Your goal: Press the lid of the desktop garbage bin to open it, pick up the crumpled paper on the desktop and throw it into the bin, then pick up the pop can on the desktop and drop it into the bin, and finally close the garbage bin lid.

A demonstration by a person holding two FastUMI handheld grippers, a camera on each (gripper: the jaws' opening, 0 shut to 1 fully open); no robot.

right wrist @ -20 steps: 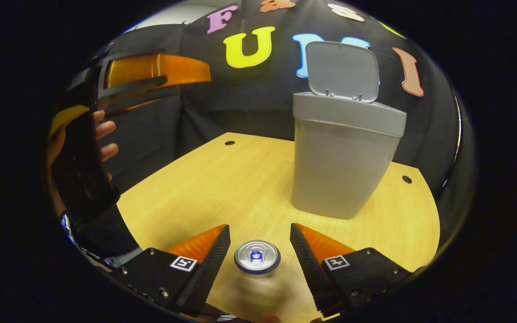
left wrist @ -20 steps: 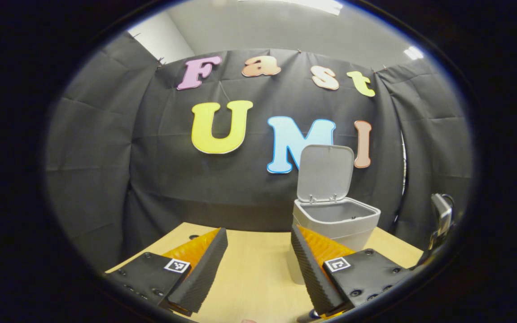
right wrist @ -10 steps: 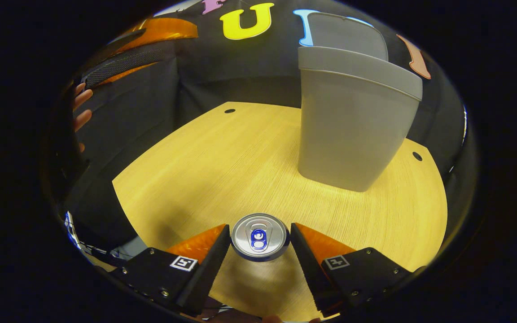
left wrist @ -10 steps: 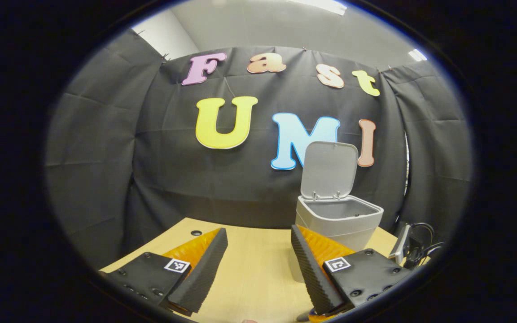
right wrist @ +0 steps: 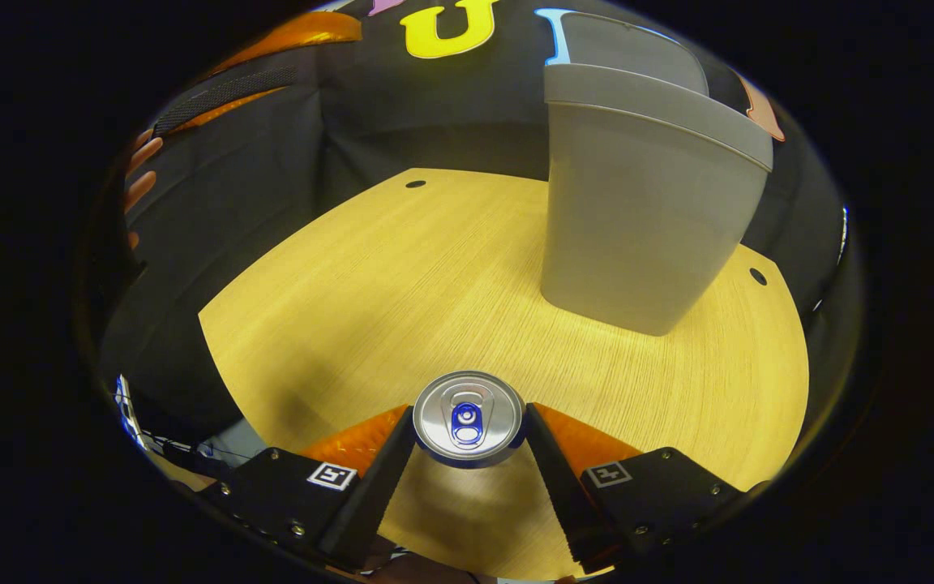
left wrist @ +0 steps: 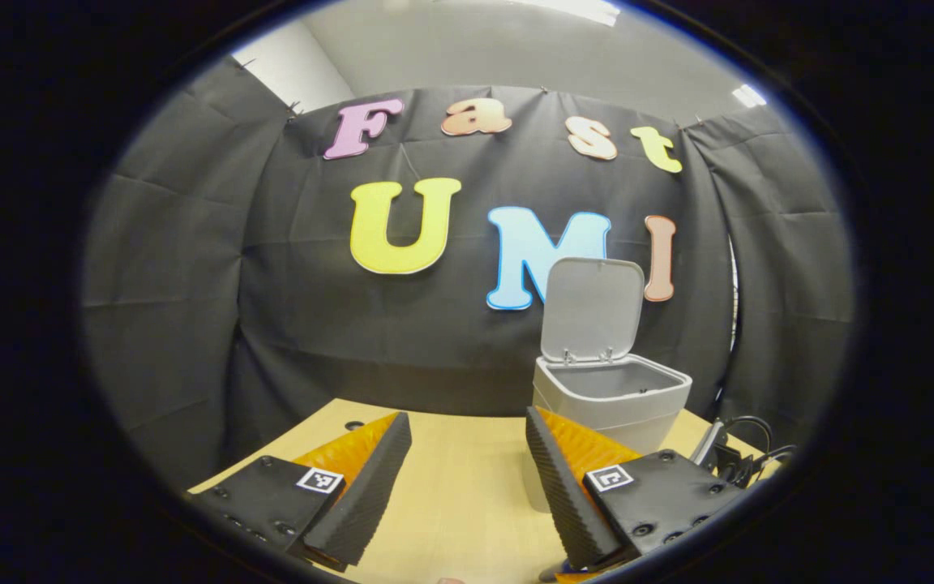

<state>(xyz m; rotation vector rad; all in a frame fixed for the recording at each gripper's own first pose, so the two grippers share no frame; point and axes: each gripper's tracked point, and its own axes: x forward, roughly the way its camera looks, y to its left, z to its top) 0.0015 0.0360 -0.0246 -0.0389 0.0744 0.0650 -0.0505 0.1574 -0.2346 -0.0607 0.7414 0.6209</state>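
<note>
A silver pop can (right wrist: 468,418) with a blue tab stands upright on the wooden table (right wrist: 402,284), seen from above in the right gripper view. My right gripper (right wrist: 469,412) is open, one finger on each side of the can and close to its rim. The grey bin (right wrist: 637,203) stands behind it to the right with its lid (left wrist: 593,308) raised upright; its mouth (left wrist: 613,380) is open. My left gripper (left wrist: 467,422) hangs open and holds nothing, above the table, left of the bin and facing it. The same gripper (right wrist: 248,73) shows at the upper left of the right gripper view.
A person's hand (right wrist: 139,174) holds the left gripper at the far left. Two small round holes (right wrist: 414,184) (right wrist: 757,276) mark the table's far corners. Cables and a dark device (left wrist: 730,458) sit at the right edge of the left gripper view. Black cloth walls the booth.
My right gripper has come down over the can, which now sits between its fingers and looks larger. The finger gap is unchanged. The left gripper has barely shifted.
</note>
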